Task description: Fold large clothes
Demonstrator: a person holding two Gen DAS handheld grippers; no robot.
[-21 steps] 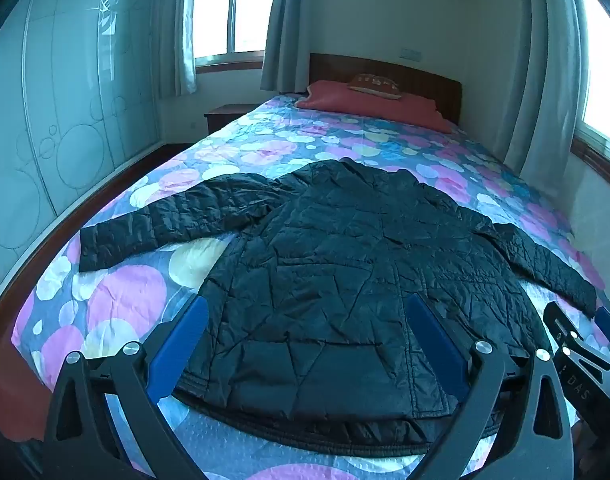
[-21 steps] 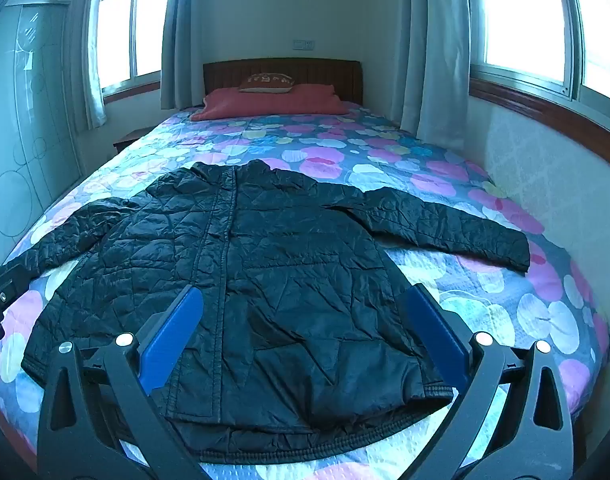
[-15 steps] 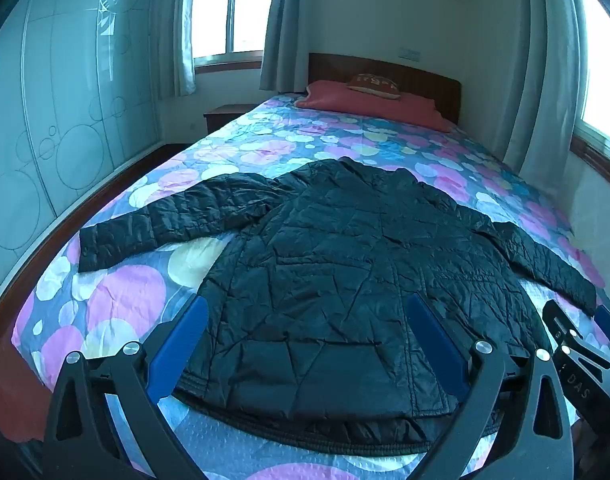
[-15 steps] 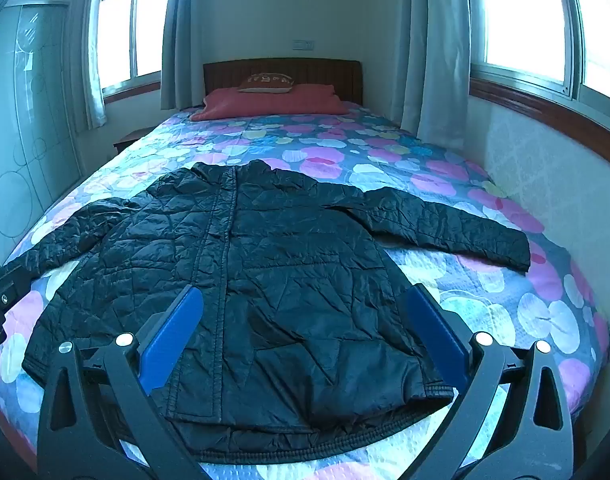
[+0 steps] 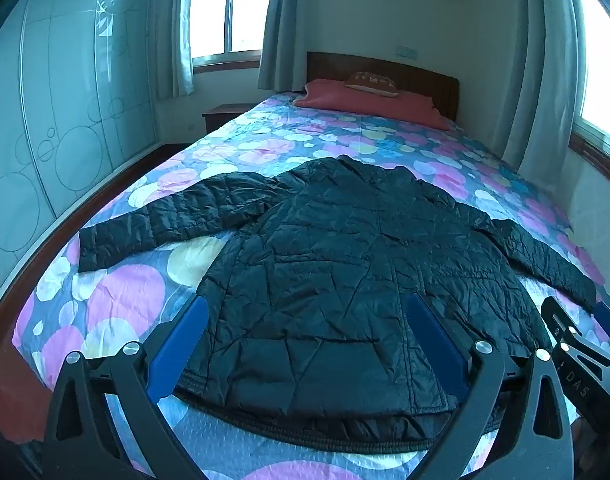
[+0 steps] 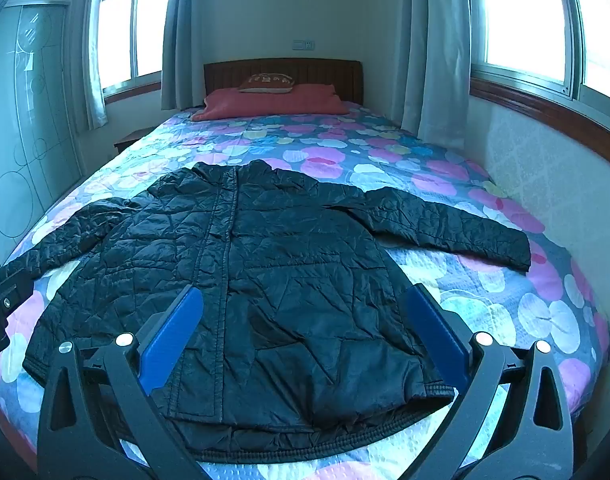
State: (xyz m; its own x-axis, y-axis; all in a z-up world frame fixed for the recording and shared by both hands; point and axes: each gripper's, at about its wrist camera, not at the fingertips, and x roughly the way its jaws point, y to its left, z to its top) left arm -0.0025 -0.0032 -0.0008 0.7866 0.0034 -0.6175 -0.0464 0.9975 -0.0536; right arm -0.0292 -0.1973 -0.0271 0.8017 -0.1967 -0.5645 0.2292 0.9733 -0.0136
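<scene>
A black quilted jacket (image 5: 345, 272) lies flat, front up, on the bed with both sleeves spread out to the sides; it also shows in the right wrist view (image 6: 257, 280). Its hem is at the near foot of the bed. My left gripper (image 5: 305, 312) is open and empty, hovering above the hem. My right gripper (image 6: 301, 304) is open and empty, also above the hem. The right gripper's body shows at the right edge of the left wrist view (image 5: 585, 360).
The bed (image 5: 117, 300) has a flowered blue and pink cover and a red pillow (image 6: 273, 102) by the wooden headboard. A glass wardrobe (image 5: 45, 120) stands left. A wall with windows (image 6: 545, 160) runs close along the right. A nightstand (image 5: 225, 114) is at the far left.
</scene>
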